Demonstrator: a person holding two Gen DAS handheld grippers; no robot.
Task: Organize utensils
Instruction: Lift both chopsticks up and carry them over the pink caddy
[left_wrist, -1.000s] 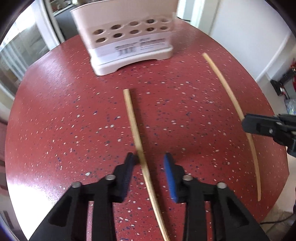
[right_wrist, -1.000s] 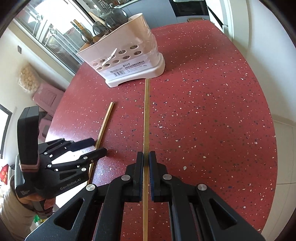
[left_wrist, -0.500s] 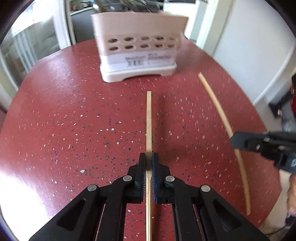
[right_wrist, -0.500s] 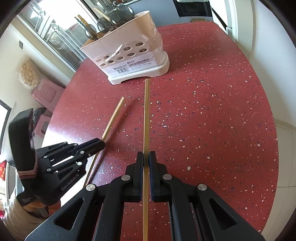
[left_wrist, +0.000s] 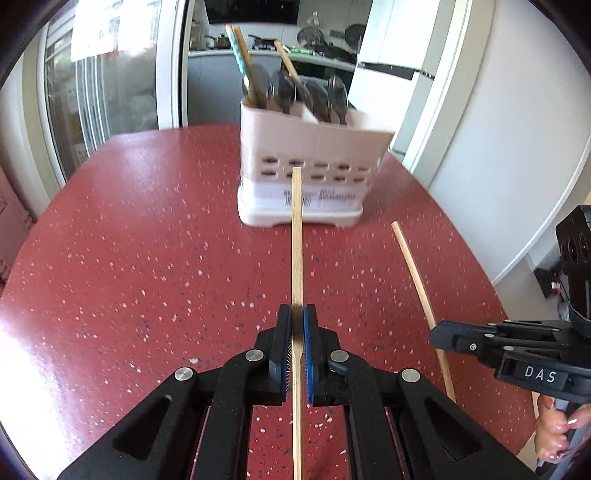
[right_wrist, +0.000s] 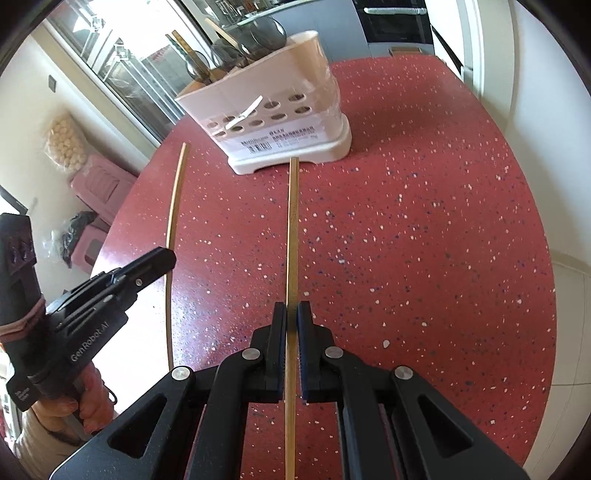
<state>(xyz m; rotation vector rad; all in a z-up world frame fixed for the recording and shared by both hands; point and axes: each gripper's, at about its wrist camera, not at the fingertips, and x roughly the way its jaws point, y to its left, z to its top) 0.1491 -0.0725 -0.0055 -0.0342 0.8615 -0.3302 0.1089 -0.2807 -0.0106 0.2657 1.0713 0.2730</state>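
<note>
**Chopsticks and utensil holder: current positions**

Two pale wooden chopsticks: left chopstick (left_wrist: 296, 236) is clamped, its tip overlapping the holder's perforated front; right chopstick (right_wrist: 291, 236) is clamped, its tip near the base. Pink-white utensil holder (left_wrist: 314, 166) stands upright on the red table, holding spoons (left_wrist: 284, 92) and further chopsticks.

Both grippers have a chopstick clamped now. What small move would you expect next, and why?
Probably carry the left gripper and its chopstick up toward the utensil holder, which already holds spoons. The right gripper also grips its chopstick.
</note>
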